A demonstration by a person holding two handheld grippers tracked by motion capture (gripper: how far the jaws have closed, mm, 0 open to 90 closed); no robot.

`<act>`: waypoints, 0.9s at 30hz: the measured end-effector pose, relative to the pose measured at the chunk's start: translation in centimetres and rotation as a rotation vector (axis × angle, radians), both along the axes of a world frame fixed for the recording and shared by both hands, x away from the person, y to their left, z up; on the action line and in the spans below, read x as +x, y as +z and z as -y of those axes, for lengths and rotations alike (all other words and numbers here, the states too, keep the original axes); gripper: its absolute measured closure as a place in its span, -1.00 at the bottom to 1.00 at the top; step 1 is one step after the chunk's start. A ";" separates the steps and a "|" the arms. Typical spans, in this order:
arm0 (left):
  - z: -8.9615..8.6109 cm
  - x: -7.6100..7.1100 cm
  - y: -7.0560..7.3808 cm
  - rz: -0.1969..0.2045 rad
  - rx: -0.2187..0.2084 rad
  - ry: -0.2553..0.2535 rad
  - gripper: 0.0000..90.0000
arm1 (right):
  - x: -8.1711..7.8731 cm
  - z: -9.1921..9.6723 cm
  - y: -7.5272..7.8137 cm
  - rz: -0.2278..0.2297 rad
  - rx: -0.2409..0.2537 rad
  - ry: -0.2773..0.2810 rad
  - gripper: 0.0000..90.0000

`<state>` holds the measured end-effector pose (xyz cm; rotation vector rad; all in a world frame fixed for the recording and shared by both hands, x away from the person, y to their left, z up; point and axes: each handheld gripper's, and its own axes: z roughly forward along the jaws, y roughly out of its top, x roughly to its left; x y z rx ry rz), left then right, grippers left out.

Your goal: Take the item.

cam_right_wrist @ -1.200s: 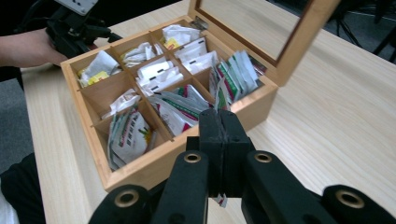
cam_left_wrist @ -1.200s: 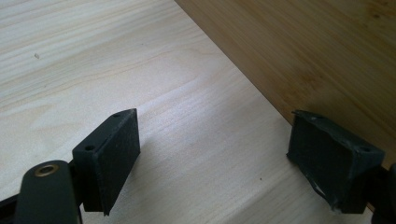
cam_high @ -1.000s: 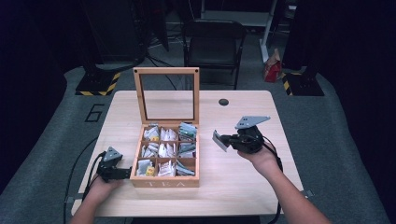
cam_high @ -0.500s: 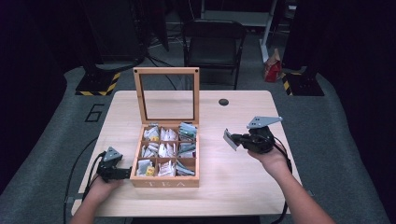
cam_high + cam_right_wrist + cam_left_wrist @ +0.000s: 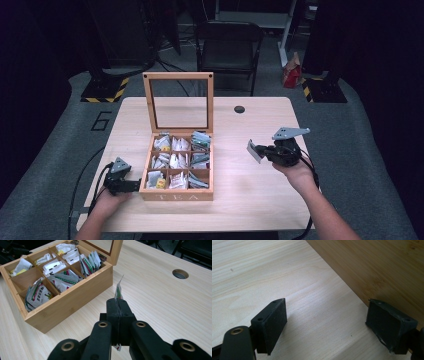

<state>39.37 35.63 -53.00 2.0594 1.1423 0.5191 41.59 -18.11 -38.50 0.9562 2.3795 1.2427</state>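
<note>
Currently the right gripper (image 5: 261,150) has its jaws pressed together on a tea bag sachet (image 5: 254,150), pinching it so the sachet stands on edge above the fingertips in the right gripper view (image 5: 118,292). In the high view it hangs over bare tabletop, at about 3 o'clock from the wooden tea box (image 5: 176,192) and well apart from it. The box sits mid-table with its glass-paned lid (image 5: 178,102) standing upright at 12 o'clock, its compartments stuffed with more sachets. The left gripper (image 5: 134,185) rests low on the wooden table (image 5: 240,200) at the box's 9 o'clock corner, jaws spread with nothing between them, one fingertip (image 5: 387,322) just beside the box wall (image 5: 374,267).
</note>
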 end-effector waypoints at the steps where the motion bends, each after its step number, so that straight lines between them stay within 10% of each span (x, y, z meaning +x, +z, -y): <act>1: 0.0 0.0 0.0 0.001 0.002 0.000 -0.63 | 0.0 0.1 -0.1 0.000 0.001 -0.003 0.99; 27: 0.0 0.0 0.0 0.001 0.003 0.001 -0.63 | -0.9 1.1 -4.4 -0.031 -0.026 -0.034 0.99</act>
